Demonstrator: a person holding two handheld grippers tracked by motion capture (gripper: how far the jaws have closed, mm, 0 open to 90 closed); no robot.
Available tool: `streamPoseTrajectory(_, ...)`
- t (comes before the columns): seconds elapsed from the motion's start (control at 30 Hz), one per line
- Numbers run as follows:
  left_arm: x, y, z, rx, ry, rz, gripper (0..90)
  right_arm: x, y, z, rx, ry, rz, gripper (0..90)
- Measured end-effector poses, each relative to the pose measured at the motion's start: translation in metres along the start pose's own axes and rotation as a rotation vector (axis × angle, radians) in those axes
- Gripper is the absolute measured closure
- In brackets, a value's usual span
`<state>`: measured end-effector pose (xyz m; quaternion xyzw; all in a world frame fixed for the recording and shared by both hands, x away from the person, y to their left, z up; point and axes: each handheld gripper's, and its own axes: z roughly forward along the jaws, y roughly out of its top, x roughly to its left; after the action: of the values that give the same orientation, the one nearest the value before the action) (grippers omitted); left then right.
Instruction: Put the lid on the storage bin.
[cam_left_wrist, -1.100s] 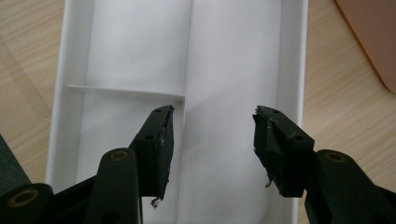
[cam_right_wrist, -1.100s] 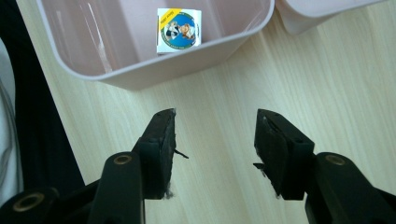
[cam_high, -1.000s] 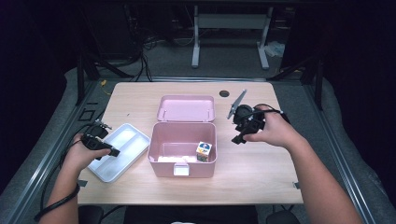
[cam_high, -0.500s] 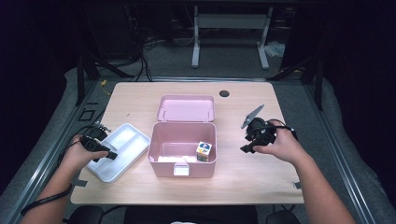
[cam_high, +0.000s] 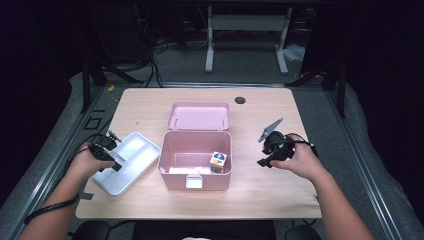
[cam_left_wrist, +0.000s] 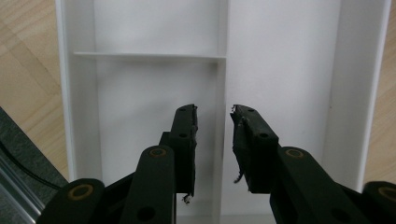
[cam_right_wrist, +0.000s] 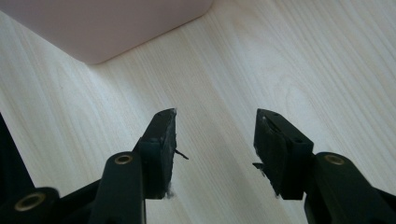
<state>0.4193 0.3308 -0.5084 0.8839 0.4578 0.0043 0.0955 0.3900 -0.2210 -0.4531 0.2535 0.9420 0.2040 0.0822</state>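
- At the near left of the light wood worktop, the left claw hangs over a white plastic divided tray, w/ the person's left hand behind it.
- Left claw view: jaws straddle the tray's long divider wall; narrow gap between them, just been closing, pads not pressing on the wall as far as can be told.
- Tray sits just left of an open pink plastic box, close beside it; can't tell if they touch.
- Box lid lies back flat toward the far side.
- Inside the box, near right corner: a small multicoloured cube; sth pale lies on the box floor, too blurred to tell.
- Right claw is right of the box, low over bare worktop, held in the right hand.
- Right claw view: jaws apart, nothing between them, wood below; a pink box corner at the far left.
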Motion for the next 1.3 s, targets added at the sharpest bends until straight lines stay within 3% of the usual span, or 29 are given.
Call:
streamPoseTrajectory(0.37, 0.001, 0.023, 0.01, 0.06, -0.012, 0.001, 79.6, 0.0, 0.001, 0.001, -0.007, -0.002, -0.007, 49.3)
streamPoseTrajectory(0.77, -0.002, 0.035, 0.02, 0.114, -0.01, 0.012, 87.2, 0.002, 0.001, 0.003, 0.0, -0.006, -0.018, 49.8)
streamPoseTrajectory(1.17, -0.002, 0.041, 0.017, 0.159, 0.006, 0.029, 89.2, 0.003, 0.001, 0.003, -0.002, -0.002, -0.019, 49.9)
streamPoseTrajectory(1.3, -0.001, 0.04, 0.012, 0.154, -0.017, 0.023, 89.5, 0.002, 0.001, 0.003, 0.006, 0.0, -0.019, 49.9)
